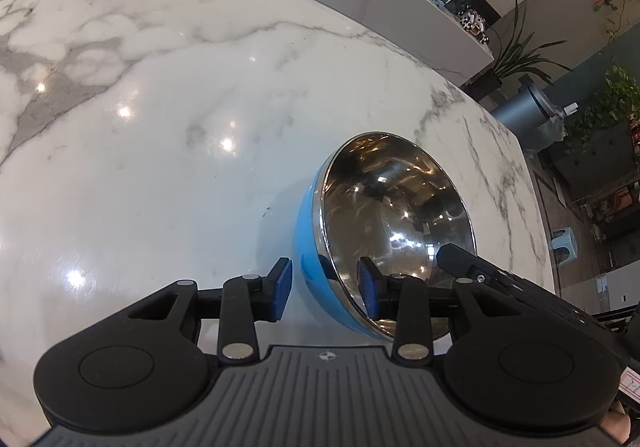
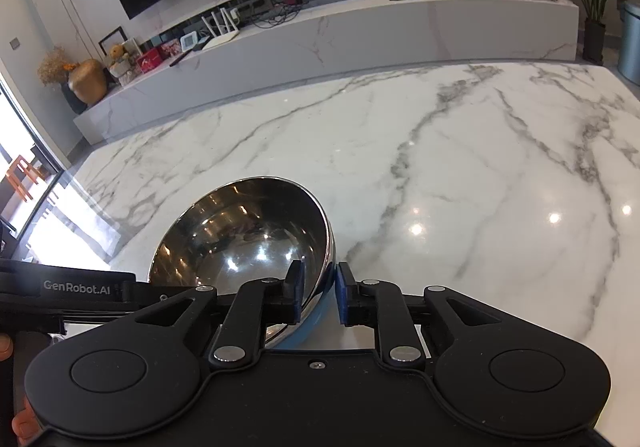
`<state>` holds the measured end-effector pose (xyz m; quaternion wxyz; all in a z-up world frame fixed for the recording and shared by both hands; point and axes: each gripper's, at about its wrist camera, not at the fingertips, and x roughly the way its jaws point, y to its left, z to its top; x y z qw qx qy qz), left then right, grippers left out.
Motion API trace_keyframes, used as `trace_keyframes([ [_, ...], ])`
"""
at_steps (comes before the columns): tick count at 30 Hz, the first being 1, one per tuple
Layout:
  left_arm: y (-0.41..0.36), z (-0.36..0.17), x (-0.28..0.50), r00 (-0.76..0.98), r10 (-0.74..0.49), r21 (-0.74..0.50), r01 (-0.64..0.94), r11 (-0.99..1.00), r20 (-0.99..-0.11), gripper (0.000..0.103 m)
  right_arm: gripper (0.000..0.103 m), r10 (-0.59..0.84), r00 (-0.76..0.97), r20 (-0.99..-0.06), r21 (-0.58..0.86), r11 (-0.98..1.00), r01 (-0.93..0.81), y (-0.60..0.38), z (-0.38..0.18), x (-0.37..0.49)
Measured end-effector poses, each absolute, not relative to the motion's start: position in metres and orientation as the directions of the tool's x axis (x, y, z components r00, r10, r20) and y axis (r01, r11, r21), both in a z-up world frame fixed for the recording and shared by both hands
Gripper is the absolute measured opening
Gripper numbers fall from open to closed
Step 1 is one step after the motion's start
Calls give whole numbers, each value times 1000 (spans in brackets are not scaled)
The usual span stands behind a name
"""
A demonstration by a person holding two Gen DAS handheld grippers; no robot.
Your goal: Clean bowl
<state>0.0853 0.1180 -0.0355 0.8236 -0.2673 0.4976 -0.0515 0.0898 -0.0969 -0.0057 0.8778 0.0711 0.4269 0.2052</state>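
A bowl (image 1: 392, 207) with a blue outside and a shiny steel inside stands on the white marble table (image 1: 160, 87). My left gripper (image 1: 325, 289) straddles its near rim, one pad outside the blue wall and one inside, with a gap to the wall, so it is open. In the right wrist view the bowl (image 2: 240, 231) lies at the lower left, and my right gripper (image 2: 319, 293) straddles the opposite rim. Its jaws stand slightly apart around the wall, not pressing. Each view shows the other gripper's black body at its edge. I cannot tell whether the bowl rests flat.
The marble table (image 2: 440, 187) stretches wide beyond the bowl, and its far edge (image 1: 532, 183) lies close behind the bowl in the left view. Behind it runs a long stone ledge (image 2: 360, 31) with paintings, boxes and a router. A grey bin (image 2: 632, 43) and plants stand at the right.
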Motion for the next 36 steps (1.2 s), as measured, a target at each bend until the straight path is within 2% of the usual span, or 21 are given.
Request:
trace_keyframes([
  [4,116,-33,86,505,-346,-485,-173,857,-791,34,17,430,553,-713,307,902,-305,-100,-3,86],
  [5,116,-32,86,509,-341,-482,-172,859,-790,38,20,433,558,-708,307,900,-309,-101,-1,84],
  [7,116,-31,86,514,-329,-472,-173,865,-792,42,28,443,577,-686,306,895,-324,-103,4,78],
  [9,116,-29,86,518,-326,-468,-170,867,-791,42,42,433,616,-658,276,900,-337,-106,13,71],
  [12,115,-29,86,521,-332,-471,-158,868,-786,46,48,398,667,-630,219,915,-339,-110,22,62],
  [16,111,-27,85,524,-321,-453,-145,880,-789,53,54,336,694,-637,164,939,-304,-115,22,60],
  [18,110,-27,85,529,-320,-452,-140,881,-786,59,60,309,691,-654,149,948,-282,-120,19,61],
  [29,108,-34,88,525,-316,-457,-160,875,-790,60,61,220,609,-762,96,969,-229,-136,-10,58],
  [36,102,-36,90,513,-312,-437,-139,889,-799,51,61,219,581,-784,64,959,-276,-128,-23,48],
])
